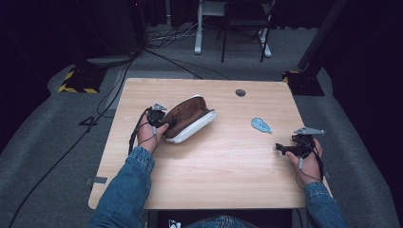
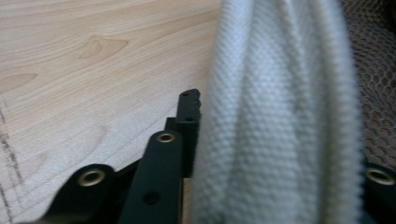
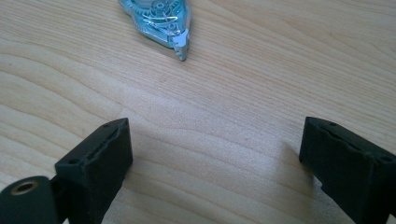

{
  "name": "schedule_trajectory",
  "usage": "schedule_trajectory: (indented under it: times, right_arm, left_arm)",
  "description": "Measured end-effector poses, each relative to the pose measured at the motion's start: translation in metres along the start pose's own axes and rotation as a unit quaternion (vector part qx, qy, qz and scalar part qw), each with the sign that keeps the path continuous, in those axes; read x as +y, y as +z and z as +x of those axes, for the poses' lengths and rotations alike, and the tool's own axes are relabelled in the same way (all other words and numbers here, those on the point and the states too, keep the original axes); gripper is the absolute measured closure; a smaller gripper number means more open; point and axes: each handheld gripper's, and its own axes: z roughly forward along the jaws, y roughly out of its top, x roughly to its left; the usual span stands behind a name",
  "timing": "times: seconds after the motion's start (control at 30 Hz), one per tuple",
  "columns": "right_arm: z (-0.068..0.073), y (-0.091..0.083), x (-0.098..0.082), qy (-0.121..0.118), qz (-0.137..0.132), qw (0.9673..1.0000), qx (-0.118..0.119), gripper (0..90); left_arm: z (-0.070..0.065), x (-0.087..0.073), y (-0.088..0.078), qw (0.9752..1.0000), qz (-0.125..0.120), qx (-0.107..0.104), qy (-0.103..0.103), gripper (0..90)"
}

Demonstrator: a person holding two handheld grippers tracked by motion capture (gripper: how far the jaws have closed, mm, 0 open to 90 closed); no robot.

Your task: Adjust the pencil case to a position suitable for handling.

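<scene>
The left gripper (image 1: 160, 122) is pinching the white edge of the pouch (image 1: 189, 118) on the table's (image 1: 214, 180) left half, so the soft fabric is risking slipping out, while the right gripper (image 1: 285, 148), jaws spread, is waiting near the blue tape dispenser (image 1: 261, 125).

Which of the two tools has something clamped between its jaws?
The left tool: its jaws pinch the white fabric rim of the brown pouch. The right tool stands wide open over bare table, short of the blue tape dispenser.
</scene>
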Motion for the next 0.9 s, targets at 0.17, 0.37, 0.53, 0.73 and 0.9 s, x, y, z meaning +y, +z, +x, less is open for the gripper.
schedule_trajectory:
  times: [0.17, 0.37, 0.53, 0.73, 0.9]
  right_arm:
    - [0.0, 0.0, 0.0, 0.0, 0.0, 1.0, 0.0, 9.9]
    - [0.0, 0.0, 0.0, 0.0, 0.0, 1.0, 0.0, 9.9]
    - [0.0, 0.0, 0.0, 0.0, 0.0, 1.0, 0.0, 9.9]
    - [0.0, 0.0, 0.0, -0.001, 0.0, 1.0, 0.0, 10.0]
    - [0.0, 0.0, 0.0, -0.001, -0.001, 1.0, 0.001, 10.1]
  left_arm:
    - [0.0, 0.0, -0.001, 1.0, 0.002, -0.003, -0.001, 83.0]
    - [-0.002, 0.002, -0.004, 1.0, 0.001, -0.005, 0.003, 84.4]
    - [-0.004, 0.004, -0.009, 1.0, 0.001, -0.008, 0.004, 84.7]
    - [-0.011, 0.007, -0.017, 0.9998, -0.005, -0.021, 0.003, 84.9]
    - [-0.025, 0.012, -0.025, 0.9991, -0.004, -0.04, 0.014, 84.9]
